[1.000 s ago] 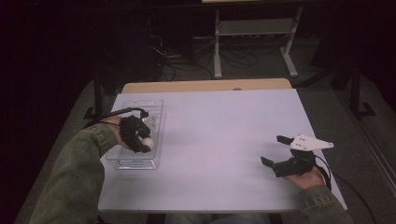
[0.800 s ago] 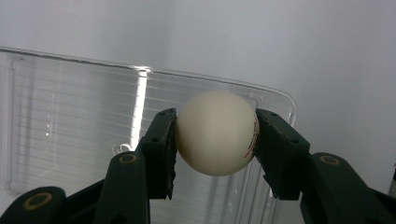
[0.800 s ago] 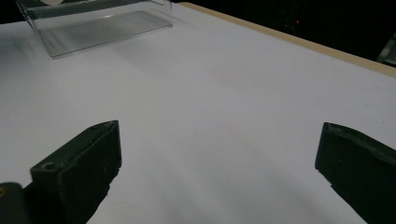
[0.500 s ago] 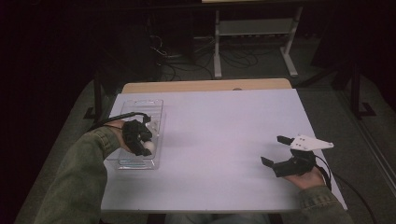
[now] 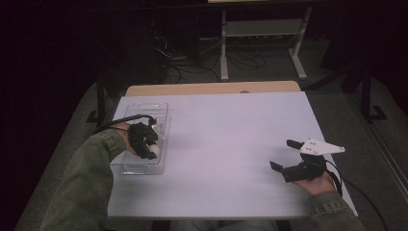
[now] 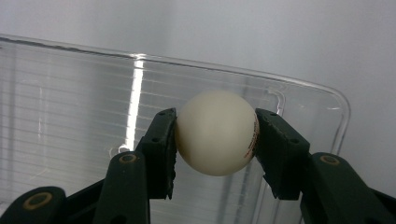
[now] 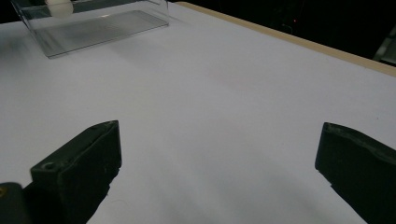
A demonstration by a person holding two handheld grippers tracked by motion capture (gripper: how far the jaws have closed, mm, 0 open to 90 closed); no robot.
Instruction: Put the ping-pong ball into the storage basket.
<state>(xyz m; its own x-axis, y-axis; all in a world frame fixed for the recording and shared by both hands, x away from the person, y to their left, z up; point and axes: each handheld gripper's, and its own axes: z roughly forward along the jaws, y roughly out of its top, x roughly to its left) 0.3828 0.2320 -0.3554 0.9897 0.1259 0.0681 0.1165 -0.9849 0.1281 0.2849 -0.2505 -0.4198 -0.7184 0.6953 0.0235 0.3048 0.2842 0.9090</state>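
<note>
Ball [image 6: 216, 132], white, clamped between jaws of left tool [image 5: 146, 147], over clear tray [image 5: 161, 111] at left edge of white counter [image 5: 226, 144]. Right tool [image 5: 285, 156] near right edge, low over counter, jaws wide, holding nothing.

White table [image 5: 226, 139], clear tray [image 5: 161, 109] on it
</note>
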